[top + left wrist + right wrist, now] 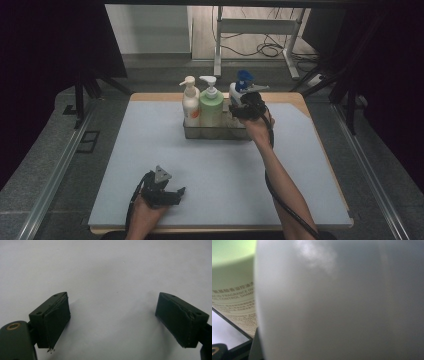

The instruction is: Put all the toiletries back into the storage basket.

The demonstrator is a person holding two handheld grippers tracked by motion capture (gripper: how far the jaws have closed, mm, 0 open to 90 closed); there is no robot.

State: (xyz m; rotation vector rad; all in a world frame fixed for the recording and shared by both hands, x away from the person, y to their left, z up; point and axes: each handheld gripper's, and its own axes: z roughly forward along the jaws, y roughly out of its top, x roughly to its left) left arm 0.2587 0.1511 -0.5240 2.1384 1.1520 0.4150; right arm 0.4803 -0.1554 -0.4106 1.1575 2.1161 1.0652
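Observation:
A clear tray (pixel 216 133) at the back middle of the mat holds a cream pump bottle (pixel 190 104) and a green pump bottle (pixel 211 107). At the tray's right end stands a white spray bottle (pixel 234 93) with a blue head (pixel 244 79). My right gripper (pixel 246 108) is wrapped around this bottle from the near side, shut on it. In the right gripper view the white bottle (pixel 337 302) sits so close that it hides the jaws, with the green bottle (pixel 234 285) to its left. My left gripper (pixel 176 193) rests open on the mat at the front left, nothing between its pads (pixel 112 315).
The pale blue mat (pixel 215 170) covers a wooden table whose edge (pixel 320 145) shows at the right. Metal rails (pixel 60 165) run along both sides. Beyond the table are a desk frame (pixel 260 30) and floor cables.

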